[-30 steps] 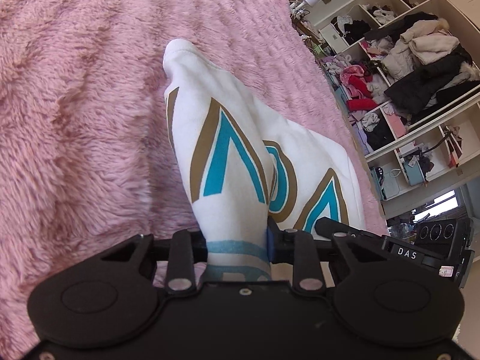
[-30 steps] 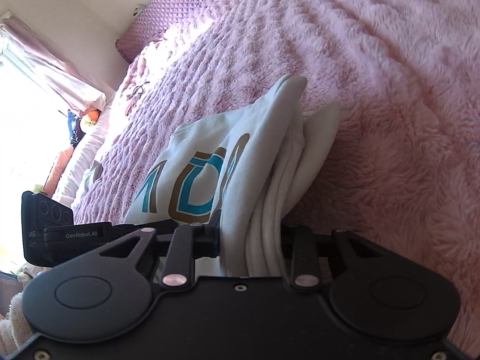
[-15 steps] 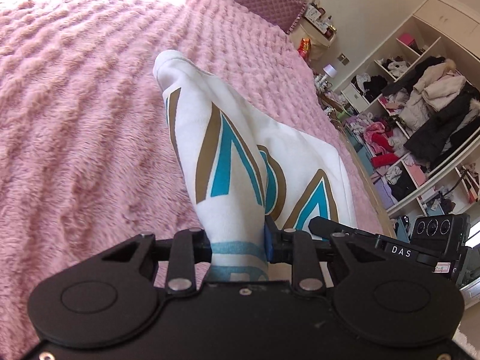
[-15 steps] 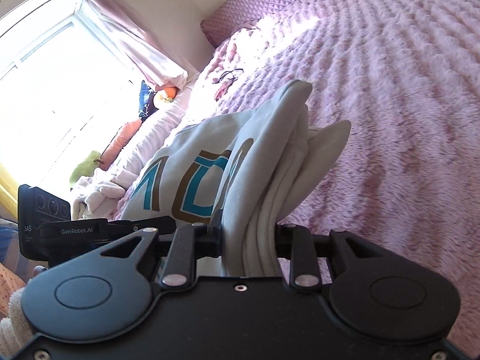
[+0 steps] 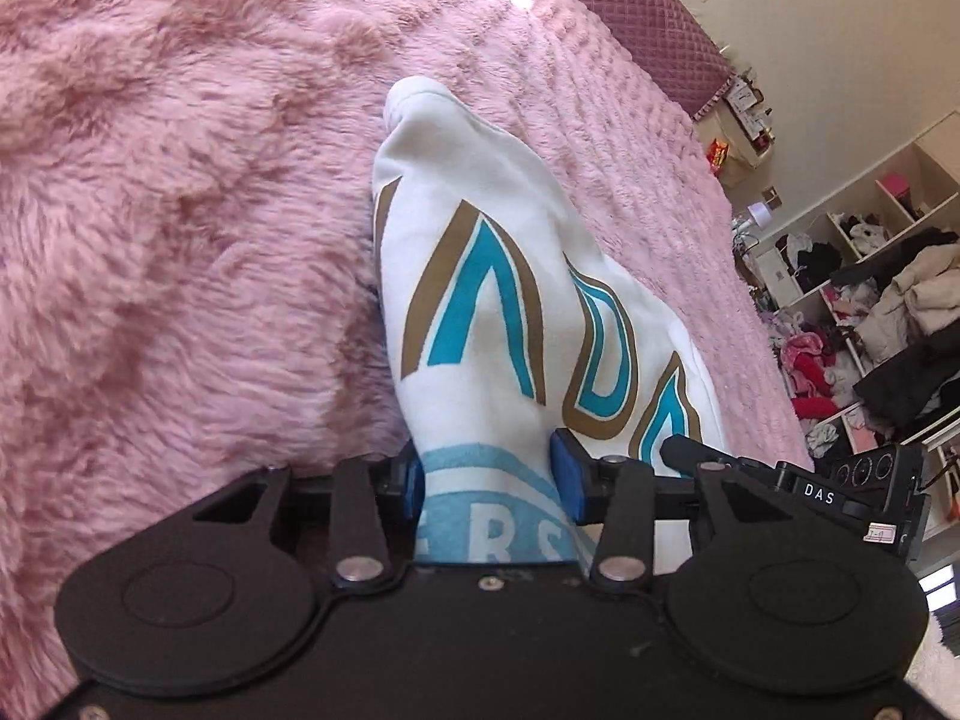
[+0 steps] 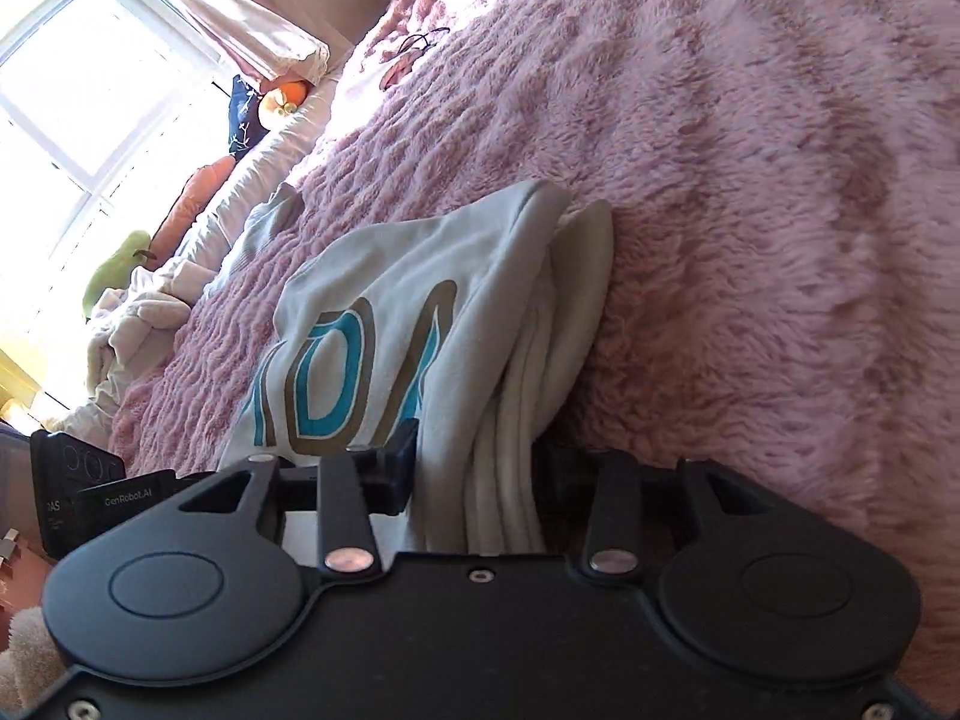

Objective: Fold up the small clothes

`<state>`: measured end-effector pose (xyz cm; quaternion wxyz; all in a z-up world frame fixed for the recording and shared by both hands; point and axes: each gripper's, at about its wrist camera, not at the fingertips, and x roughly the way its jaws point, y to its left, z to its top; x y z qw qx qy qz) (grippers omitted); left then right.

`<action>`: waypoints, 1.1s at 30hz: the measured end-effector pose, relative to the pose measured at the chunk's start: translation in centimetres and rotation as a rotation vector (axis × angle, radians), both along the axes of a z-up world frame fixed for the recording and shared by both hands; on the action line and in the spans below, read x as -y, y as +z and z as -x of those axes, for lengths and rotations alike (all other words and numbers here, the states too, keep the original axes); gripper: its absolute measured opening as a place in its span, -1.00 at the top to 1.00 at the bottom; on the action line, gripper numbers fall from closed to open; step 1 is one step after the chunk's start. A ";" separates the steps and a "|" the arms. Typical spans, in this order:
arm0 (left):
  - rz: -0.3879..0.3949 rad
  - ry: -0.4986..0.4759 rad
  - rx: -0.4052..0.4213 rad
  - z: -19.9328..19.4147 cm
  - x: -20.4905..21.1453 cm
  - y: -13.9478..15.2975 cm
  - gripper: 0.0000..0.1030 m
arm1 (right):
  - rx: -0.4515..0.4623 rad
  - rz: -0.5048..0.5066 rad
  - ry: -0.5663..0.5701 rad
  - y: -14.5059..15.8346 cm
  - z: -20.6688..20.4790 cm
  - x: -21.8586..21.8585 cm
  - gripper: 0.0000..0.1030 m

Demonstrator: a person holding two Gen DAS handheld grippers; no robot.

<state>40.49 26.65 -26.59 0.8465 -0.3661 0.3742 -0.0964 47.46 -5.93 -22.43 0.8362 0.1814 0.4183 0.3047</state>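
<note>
Your left tool (image 5: 489,480) and right tool (image 6: 474,471) both have the folded white sweatshirt (image 5: 480,252) between their jaws, which have just been opening; I cannot tell whether the pads still press it. It lies on the pink fuzzy bed (image 5: 180,240).
</note>
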 end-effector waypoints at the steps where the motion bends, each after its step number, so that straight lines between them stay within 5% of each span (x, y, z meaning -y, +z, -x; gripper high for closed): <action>1: 0.002 0.004 0.000 0.4 0.2 0.3 0.14 | -0.002 -0.005 0.000 0.1 0.3 0.4 0.24; 5: -0.138 0.029 0.032 1.9 -0.2 4.5 0.15 | 0.044 0.092 -0.038 2.8 1.2 1.2 0.06; 9: -0.241 0.014 0.168 1.9 0.0 10.1 -0.02 | 0.407 0.287 0.005 7.4 4.0 -1.3 -0.02; 11: -0.244 -0.017 0.195 0.4 0.8 11.2 -0.07 | 0.456 0.293 0.046 8.3 4.2 -3.0 -0.02; 18: -0.340 0.016 0.078 -4.4 3.9 8.4 -0.06 | 0.360 0.292 0.023 6.1 0.4 -6.7 0.41; 26: -0.323 0.072 0.036 -5.2 4.2 3.0 -0.10 | 0.265 0.315 -0.046 2.5 -2.0 -6.3 0.60; 33: -0.288 0.138 0.034 -2.7 3.8 5.7 0.02 | 0.313 0.340 -0.045 5.9 1.6 -6.1 0.55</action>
